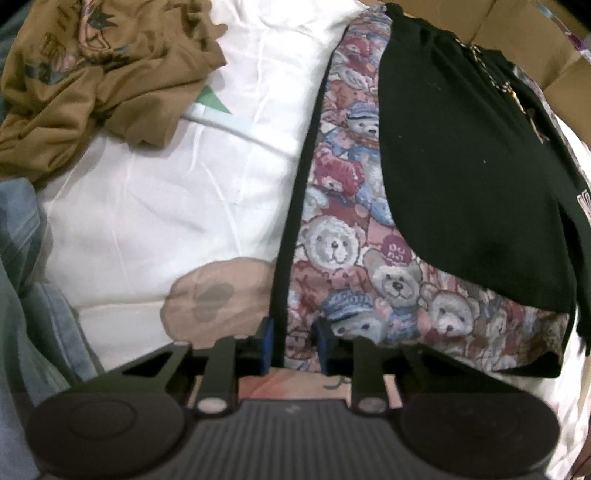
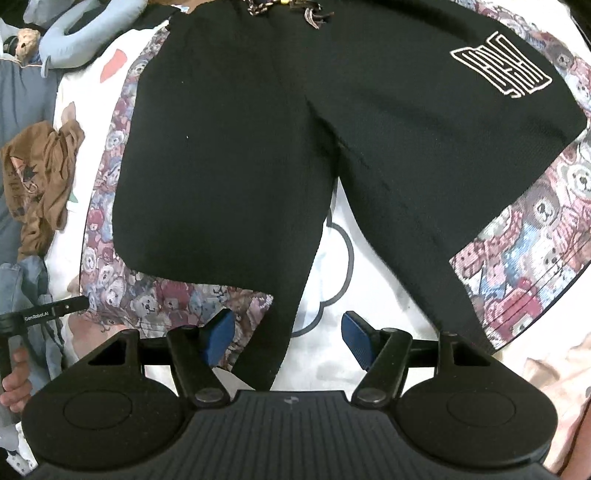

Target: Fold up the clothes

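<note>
Black shorts (image 2: 240, 147) with teddy-bear print side panels (image 1: 343, 236) and a white logo (image 2: 504, 64) lie flat on a white bedsheet (image 1: 166, 184). My left gripper (image 1: 295, 343) points down at the outer corner of one leg's hem. Its blue pads sit close together on the black-trimmed bear fabric, gripping it. In the right wrist view, my right gripper (image 2: 288, 336) stands wide open low over the inner hem edge of that same leg. The black edge and bare sheet lie between its pads, which touch nothing.
A crumpled brown shirt (image 1: 92, 81) lies at the far left of the sheet, with blue denim (image 1: 26, 258) beside it. A cardboard box (image 1: 517, 33) stands past the shorts. A blue plush toy (image 2: 92, 33) lies at the back. A hand (image 2: 14, 376) shows at the left edge.
</note>
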A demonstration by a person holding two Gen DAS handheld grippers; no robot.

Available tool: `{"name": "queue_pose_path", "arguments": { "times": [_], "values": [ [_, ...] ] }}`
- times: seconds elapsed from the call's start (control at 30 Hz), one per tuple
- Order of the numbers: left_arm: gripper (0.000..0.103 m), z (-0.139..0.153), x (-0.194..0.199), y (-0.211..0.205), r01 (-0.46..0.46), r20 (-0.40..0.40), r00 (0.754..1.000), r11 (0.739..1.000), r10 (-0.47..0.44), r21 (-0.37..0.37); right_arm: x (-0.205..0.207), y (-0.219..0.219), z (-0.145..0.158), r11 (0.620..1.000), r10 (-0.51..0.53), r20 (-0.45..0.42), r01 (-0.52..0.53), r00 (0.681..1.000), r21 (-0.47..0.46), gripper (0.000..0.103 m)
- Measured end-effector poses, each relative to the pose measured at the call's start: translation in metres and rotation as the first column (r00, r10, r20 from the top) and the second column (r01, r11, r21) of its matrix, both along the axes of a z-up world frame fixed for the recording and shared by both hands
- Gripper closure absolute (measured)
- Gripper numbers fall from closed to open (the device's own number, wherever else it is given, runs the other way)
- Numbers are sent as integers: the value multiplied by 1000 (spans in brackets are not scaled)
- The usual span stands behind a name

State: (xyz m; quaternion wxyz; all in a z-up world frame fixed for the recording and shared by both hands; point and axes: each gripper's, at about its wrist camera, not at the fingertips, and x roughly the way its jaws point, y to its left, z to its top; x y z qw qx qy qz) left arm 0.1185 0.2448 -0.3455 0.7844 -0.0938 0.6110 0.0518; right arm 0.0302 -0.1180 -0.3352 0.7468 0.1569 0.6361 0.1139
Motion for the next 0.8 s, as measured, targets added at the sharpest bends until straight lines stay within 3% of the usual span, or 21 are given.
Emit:
{"name": "queue_pose_path", "arguments": {
  "times": [0.07, 0.23, 0.57, 0.67, 0.8],
  "values": [
    [89, -1, -1, -1, -2, -3, 1000, 1000, 2, -4, -1, 1, -2, 1000, 1, -1, -1, 1000, 3, 33],
    [97, 1, -1, -2, -1, -5, 1000, 1000, 1, 18, -2, 2, -8, 1000, -4, -7, 5, 1000, 22, 33],
    [98, 15, -4, 11, -48, -1, 999, 997, 48, 67, -9, -11, -29, 992, -70, -69, 77, 995, 101, 34],
    [98, 13, -4, 8, -45, -6, 999, 997, 45, 70, -7, -10, -36, 989, -75, -84, 85, 994, 123, 41],
    [98, 14, -8, 12, -58, -9, 998, 996, 59, 64, -4, -4, -50, 989, -81, -129, 95, 988, 111, 67]
  ]
}}
